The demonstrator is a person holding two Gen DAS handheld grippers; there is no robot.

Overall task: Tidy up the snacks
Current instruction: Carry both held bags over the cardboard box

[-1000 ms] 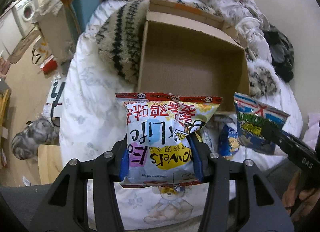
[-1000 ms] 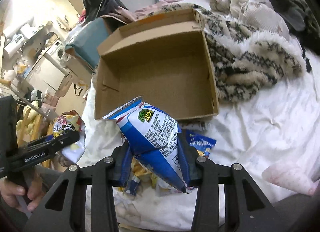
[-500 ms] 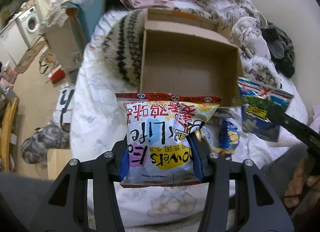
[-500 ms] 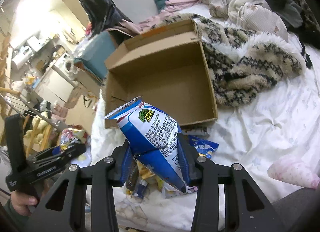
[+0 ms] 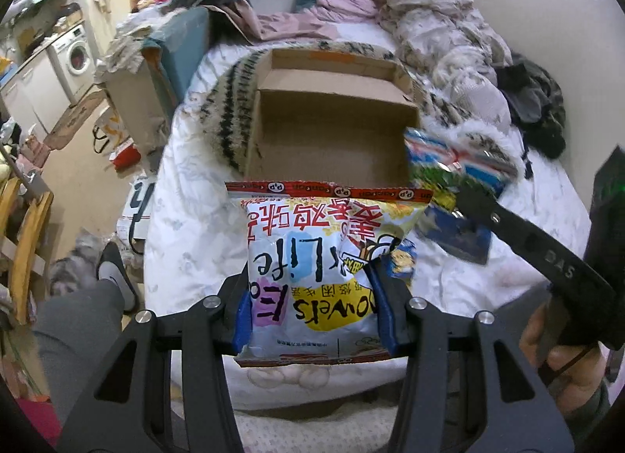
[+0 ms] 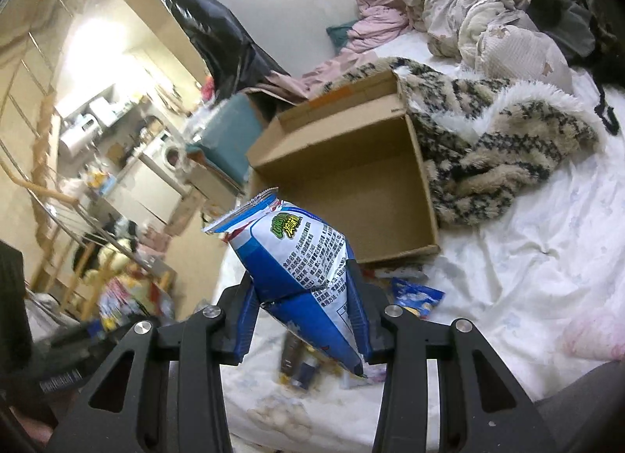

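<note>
Both pairs of jaws stand part-way closed, each clamped on a snack bag. Blue pads of the left gripper [image 5: 314, 306] press the two side edges of a white chip bag [image 5: 324, 257] printed with red and black lettering, upside down to the camera, its red-sealed top edge pointing away beyond the fingertips. Ahead of those jaws and past the bag's far edge lies an open cardboard box [image 5: 332, 132] on a white bedsheet [image 5: 195, 226], its inside bare in this view. To the right of the left jaws the right gripper [image 5: 461, 195] reaches in with a blue snack bag [image 5: 449, 164], blurred, next to the box's near right corner, with a hand [image 5: 562, 359] on its handle. In the right wrist view the right gripper [image 6: 304, 310] squeezes that blue snack bag [image 6: 297, 254] at its middle, creasing it, the sealed end tilted up and left beyond the fingertips. Just ahead of the jaws, the cardboard box [image 6: 351, 179] lies open. Below the jaws, small snack packets [image 6: 414, 295] lie scattered on the bedsheet [image 6: 527, 257]. A patterned fleece blanket [image 6: 500, 148] lies against the box's right wall.
</note>
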